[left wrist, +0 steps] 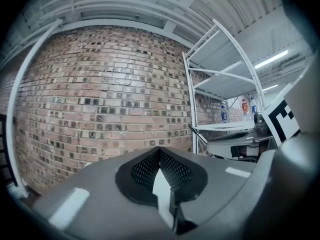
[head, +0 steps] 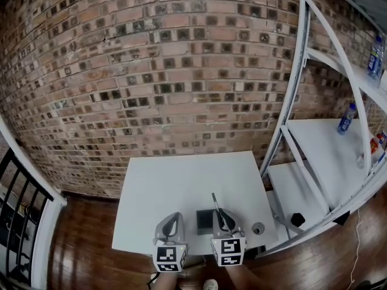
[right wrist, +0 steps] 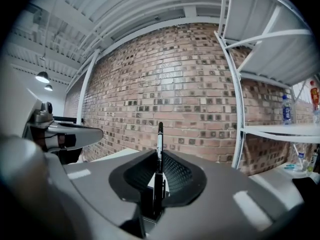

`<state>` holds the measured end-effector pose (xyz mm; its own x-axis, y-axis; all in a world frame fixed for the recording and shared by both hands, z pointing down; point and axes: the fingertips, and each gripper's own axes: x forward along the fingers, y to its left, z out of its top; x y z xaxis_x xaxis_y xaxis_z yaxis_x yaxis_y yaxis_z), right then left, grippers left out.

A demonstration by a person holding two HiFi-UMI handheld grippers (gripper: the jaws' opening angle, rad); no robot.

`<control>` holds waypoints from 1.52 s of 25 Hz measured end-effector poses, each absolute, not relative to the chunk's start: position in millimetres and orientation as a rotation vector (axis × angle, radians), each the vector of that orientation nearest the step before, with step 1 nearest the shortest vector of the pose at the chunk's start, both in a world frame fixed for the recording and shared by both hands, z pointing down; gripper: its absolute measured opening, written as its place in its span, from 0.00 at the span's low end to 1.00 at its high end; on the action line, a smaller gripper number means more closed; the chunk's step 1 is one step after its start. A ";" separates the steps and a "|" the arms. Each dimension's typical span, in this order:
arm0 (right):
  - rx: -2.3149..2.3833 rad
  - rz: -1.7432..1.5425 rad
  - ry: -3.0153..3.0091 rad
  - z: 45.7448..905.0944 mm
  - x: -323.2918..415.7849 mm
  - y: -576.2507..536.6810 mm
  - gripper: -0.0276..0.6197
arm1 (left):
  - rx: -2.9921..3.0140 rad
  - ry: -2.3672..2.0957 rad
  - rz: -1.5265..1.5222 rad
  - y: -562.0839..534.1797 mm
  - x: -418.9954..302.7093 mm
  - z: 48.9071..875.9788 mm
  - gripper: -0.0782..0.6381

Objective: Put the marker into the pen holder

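Observation:
In the head view a black square pen holder (head: 204, 222) stands on the white table (head: 181, 186) near its front edge. My right gripper (head: 222, 217) is just right of the holder, shut on a slim black marker (head: 214, 202) that sticks out beyond the jaws, pointing away from me. In the right gripper view the marker (right wrist: 160, 136) stands upright, pinched between the pads, my right gripper (right wrist: 159, 156) raised toward the brick wall. My left gripper (head: 172, 224) hangs left of the holder, and my left gripper (left wrist: 160, 150) has its fingertips together with nothing between them.
A small round grey thing (head: 258, 228) lies on the table right of the right gripper. White metal shelving (head: 338, 144) with bottles (head: 346, 118) stands to the right. A brick wall (head: 169, 71) rises behind the table. A dark wooden floor (head: 84, 240) surrounds it.

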<state>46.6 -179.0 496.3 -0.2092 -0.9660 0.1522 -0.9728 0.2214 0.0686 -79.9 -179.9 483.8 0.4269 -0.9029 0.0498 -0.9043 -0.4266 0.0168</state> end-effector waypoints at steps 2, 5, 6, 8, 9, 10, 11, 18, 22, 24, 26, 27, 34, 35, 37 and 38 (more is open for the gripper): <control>1.855 0.063 -2.333 494.2 42.8 -178.2 0.11 | 2.611 -1.668 0.046 -179.8 -83.1 481.9 0.13; 1.852 0.067 -2.335 494.8 40.1 -177.8 0.11 | 2.606 -1.670 0.042 -179.0 -84.8 481.6 0.13; 1.854 0.068 -2.331 496.1 40.0 -177.8 0.11 | 2.606 -1.668 0.042 -178.9 -85.0 481.9 0.13; 1.857 0.069 -2.324 498.4 39.6 -177.8 0.11 | 2.605 -1.666 0.040 -178.6 -85.3 482.1 0.13; 1.855 0.073 -2.324 499.2 38.6 -177.6 0.11 | 2.605 -1.664 0.040 -178.2 -85.1 482.3 0.13; 1.851 0.077 -2.326 499.7 37.2 -177.3 0.11 | 2.607 -1.661 0.041 -177.7 -84.7 482.5 0.13; 1.848 0.080 -2.329 499.8 35.9 -177.1 0.11 | 2.609 -1.657 0.042 -177.2 -84.1 482.7 0.13; 1.816 0.075 -2.341 501.5 23.2 -178.0 0.11 | 2.613 -1.640 0.048 -177.3 -84.4 483.8 0.13; 1.801 0.076 -2.348 503.1 19.4 -179.9 0.11 | 2.611 -1.638 0.051 -177.9 -84.0 485.5 0.13; 1.799 0.075 -2.349 503.7 21.4 -180.0 0.11 | 2.608 -1.635 0.048 -178.1 -80.7 487.5 0.13; 1.801 0.073 -2.349 504.2 24.2 -179.3 0.11 | 2.607 -1.631 0.049 -177.9 -76.7 489.9 0.13; 1.803 0.072 -2.349 504.3 25.7 -179.1 0.11 | 2.607 -1.629 0.050 -177.8 -74.5 490.9 0.13; 1.804 0.076 -2.350 507.6 31.5 -180.4 0.11 | 2.605 -1.628 0.050 -178.5 -65.9 494.2 0.13; 1.802 0.077 -2.349 508.3 31.2 -181.3 0.11 | 2.604 -1.631 0.049 -179.4 -66.1 494.4 0.13; 1.798 0.079 -2.350 508.9 30.6 -182.5 0.11 | 2.599 -1.633 0.050 -181.0 -66.4 495.1 0.13; 1.796 0.081 -2.350 509.1 30.4 -182.9 0.11 | 2.597 -1.632 0.050 -181.7 -66.2 495.6 0.13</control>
